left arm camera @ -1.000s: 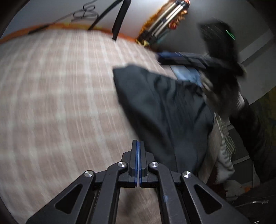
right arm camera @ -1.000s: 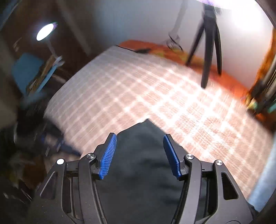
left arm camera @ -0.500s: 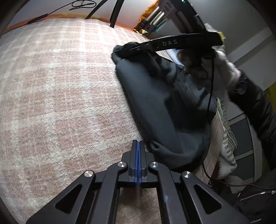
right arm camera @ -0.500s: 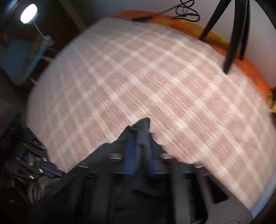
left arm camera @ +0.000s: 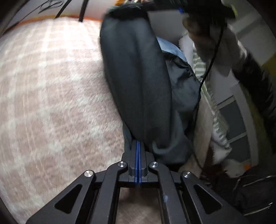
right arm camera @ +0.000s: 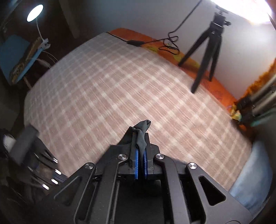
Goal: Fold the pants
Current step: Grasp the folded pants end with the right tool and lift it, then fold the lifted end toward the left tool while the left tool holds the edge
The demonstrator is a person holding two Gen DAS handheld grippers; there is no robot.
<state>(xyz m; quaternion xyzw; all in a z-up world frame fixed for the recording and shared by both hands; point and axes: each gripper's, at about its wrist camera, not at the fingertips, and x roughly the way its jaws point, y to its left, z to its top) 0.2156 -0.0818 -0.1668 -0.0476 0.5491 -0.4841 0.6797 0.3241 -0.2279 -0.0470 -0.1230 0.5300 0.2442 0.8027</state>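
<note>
The dark grey pants [left arm camera: 138, 82] hang stretched in the air above the pink plaid bed [left arm camera: 51, 96]. My left gripper [left arm camera: 138, 146] is shut on their near end, the cloth bunched at its blue pads. The far end is held by my right gripper, seen at the top of the left wrist view [left arm camera: 131, 5]. In the right wrist view my right gripper [right arm camera: 140, 146] is shut on a small twisted corner of the pants [right arm camera: 142, 131], high above the bed [right arm camera: 120, 89].
A black tripod [right arm camera: 207, 51] and a cable [right arm camera: 155, 43] stand at the bed's far orange edge. A lamp [right arm camera: 34, 10] and blue chair [right arm camera: 15, 56] are at the left. Bedding and clutter [left arm camera: 215, 120] lie beside the bed's right edge.
Both grippers took hold of the pants and lifted them off the bed. The right gripper shut on a corner; the left, shut earlier beside the cloth, now grips its near end.
</note>
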